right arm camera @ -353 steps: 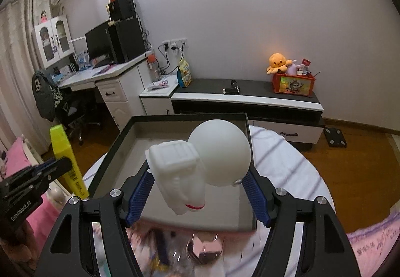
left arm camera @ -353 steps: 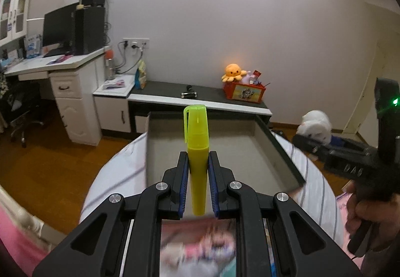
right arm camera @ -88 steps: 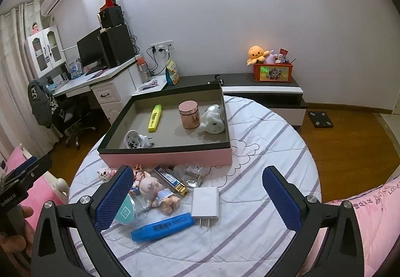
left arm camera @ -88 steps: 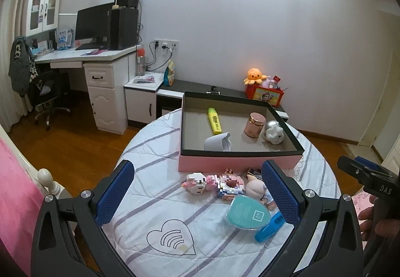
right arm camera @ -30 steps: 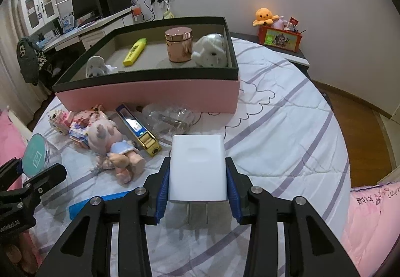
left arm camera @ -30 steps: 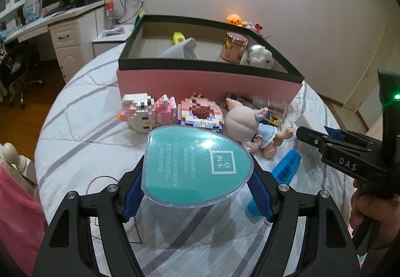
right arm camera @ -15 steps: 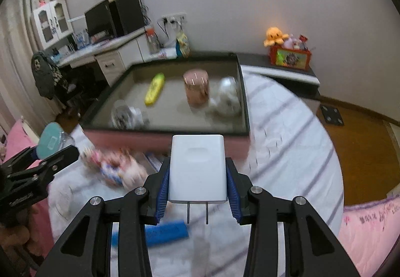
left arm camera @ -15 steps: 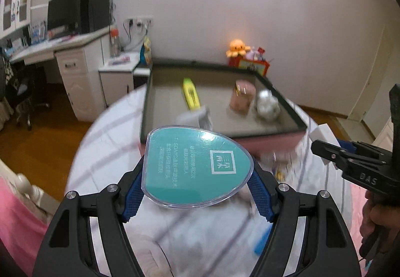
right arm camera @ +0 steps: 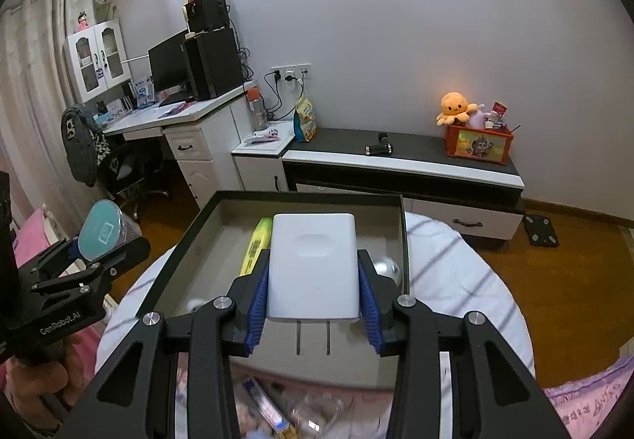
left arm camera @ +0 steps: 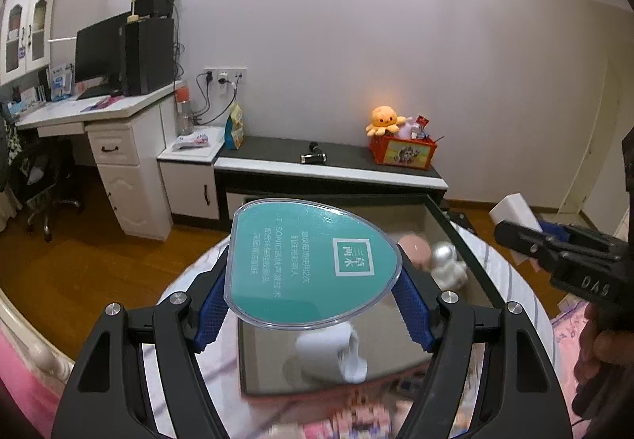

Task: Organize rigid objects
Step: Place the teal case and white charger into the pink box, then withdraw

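Observation:
My left gripper (left arm camera: 313,304) is shut on a teal clear-lidded case (left arm camera: 311,264), held above the near left part of the open box (left arm camera: 455,229). My right gripper (right arm camera: 314,304) is shut on a white plug charger (right arm camera: 313,264), prongs toward me, above the box (right arm camera: 301,197). In the box lie a yellow highlighter (right arm camera: 257,241), a white adapter (left arm camera: 337,355), a pink jar (left arm camera: 414,247) and a silver-white figure (left arm camera: 447,264). The left gripper also shows in the right wrist view (right arm camera: 95,241), and the right gripper in the left wrist view (left arm camera: 527,237).
The box sits on a round table with a striped white cloth (right arm camera: 467,280). Small toys and a blue-yellow item (right arm camera: 265,407) lie blurred at the table's near edge. A low cabinet (right arm camera: 404,165) and a desk (right arm camera: 190,118) stand behind, over wooden floor.
Both grippers have risen and moved forward over the box with their loads. The box now fills the view below the jaws, and the loose toys have dropped to the bottom edge.

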Demonstrator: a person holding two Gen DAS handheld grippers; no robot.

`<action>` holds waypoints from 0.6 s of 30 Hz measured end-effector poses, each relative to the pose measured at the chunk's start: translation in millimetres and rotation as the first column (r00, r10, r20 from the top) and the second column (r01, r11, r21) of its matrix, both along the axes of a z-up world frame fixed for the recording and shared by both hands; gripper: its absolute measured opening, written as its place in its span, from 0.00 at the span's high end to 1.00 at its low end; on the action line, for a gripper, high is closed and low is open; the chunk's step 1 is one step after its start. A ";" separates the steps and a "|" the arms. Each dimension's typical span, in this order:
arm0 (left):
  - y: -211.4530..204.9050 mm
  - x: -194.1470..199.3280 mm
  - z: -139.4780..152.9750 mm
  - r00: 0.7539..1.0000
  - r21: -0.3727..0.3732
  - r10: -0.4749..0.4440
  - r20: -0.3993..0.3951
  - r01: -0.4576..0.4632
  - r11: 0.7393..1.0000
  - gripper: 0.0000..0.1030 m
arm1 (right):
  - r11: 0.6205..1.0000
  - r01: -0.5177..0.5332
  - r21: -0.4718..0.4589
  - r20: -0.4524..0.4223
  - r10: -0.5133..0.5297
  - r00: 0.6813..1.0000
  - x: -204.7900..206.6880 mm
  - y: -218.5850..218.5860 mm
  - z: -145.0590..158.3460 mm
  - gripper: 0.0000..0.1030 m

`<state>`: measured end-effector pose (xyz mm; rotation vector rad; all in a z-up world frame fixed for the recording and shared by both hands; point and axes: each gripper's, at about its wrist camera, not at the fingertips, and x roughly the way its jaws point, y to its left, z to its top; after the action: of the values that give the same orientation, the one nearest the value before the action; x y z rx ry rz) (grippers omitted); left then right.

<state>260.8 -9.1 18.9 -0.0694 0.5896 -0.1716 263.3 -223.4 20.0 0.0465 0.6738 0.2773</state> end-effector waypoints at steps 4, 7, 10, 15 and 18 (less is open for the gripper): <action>-9.2 25.2 0.0 1.000 0.010 -0.013 -0.002 0.013 1.000 0.28 | 1.000 0.005 0.001 -0.024 -0.005 1.000 24.9 0.2 -8.8 0.60; -16.3 42.3 -6.0 1.000 0.013 -0.025 -0.016 0.025 1.000 0.28 | 1.000 0.013 0.001 -0.045 -0.013 0.999 40.8 -0.4 -17.3 0.60; -22.8 56.5 -14.6 0.999 0.016 -0.032 -0.036 0.033 0.999 0.28 | 1.000 0.014 0.003 -0.068 -0.014 0.998 56.1 -0.2 -25.5 0.60; -27.9 74.8 -30.3 0.996 0.027 -0.033 -0.081 0.035 0.999 0.28 | 1.000 0.011 -0.002 -0.106 -0.011 0.994 77.6 0.8 -40.0 0.60; -26.6 83.8 -36.3 0.994 0.034 -0.031 -0.103 0.035 0.999 0.28 | 1.000 0.015 -0.007 -0.131 -0.016 0.991 88.6 2.9 -49.7 0.60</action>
<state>344.6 -35.7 -17.4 -0.0344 0.6961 -0.1903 351.9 -220.5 -29.7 0.0649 0.8044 0.2591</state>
